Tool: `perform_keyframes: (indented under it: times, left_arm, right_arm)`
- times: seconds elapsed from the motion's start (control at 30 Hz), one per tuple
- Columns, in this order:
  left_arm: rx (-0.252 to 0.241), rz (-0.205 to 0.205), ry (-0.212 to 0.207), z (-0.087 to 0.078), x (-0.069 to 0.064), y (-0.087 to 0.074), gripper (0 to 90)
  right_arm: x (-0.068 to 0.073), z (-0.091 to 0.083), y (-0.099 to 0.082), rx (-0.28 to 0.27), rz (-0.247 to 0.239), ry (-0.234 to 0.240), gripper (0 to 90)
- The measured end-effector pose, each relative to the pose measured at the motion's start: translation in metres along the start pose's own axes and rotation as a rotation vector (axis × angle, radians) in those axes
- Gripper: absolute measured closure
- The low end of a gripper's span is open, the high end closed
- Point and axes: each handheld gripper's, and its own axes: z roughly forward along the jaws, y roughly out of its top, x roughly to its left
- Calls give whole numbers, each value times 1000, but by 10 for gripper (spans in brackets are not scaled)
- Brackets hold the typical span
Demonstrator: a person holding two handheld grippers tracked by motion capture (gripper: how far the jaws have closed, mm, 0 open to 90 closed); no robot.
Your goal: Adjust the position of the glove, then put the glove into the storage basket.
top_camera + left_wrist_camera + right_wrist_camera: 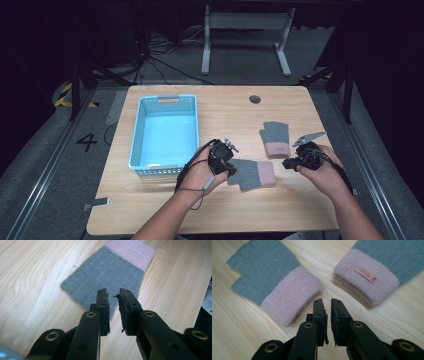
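Two grey knitted fingerless gloves with fuzzy pink cuffs lie flat on the pale wooden table (242, 325), cuffs near each other but apart. The left glove (272, 277) shows its finger notch; the right glove (377, 270) bears a small tan label (366, 275). The right gripper (327, 303) hangs over bare wood between the cuffs, its black fingers (318, 312) slightly parted with nothing between them.

Both gloves, the near glove (252, 173) and the far glove (275, 136), are showing grey knit with fuzzy pink cuffs; the basket (138, 131) is looking light blue, the table (225, 112) pale woodgrain.
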Motion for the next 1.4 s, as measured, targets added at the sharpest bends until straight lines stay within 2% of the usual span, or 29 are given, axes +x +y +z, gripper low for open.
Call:
perform_keyframes:
  times: [0.3,0.5,0.6,0.8,0.93,1.1,1.4]
  left_arm:
    - [-49,-40,18,-23,9,-5,752]
    - [-42,-56,14,-32,11,-9,736]
    - [-33,-69,8,-34,11,-11,718]
    - [-35,-79,12,-40,11,-15,694]
    - [-43,-84,18,-44,12,-17,679]
    - [-50,-93,21,-48,14,-19,679]
    - [-60,-97,21,-53,16,-23,649]
  right_arm:
    - [-4,-9,2,-60,35,-11,786]
    - [-10,-15,11,-97,89,-34,745]
    - [-15,-16,20,-120,124,-18,726]
    - [-25,-11,38,-100,167,-49,684]
    - [-36,-7,51,-81,225,-81,659]
    - [-44,0,62,-58,247,-94,637]
    - [-56,28,76,25,330,-121,572]
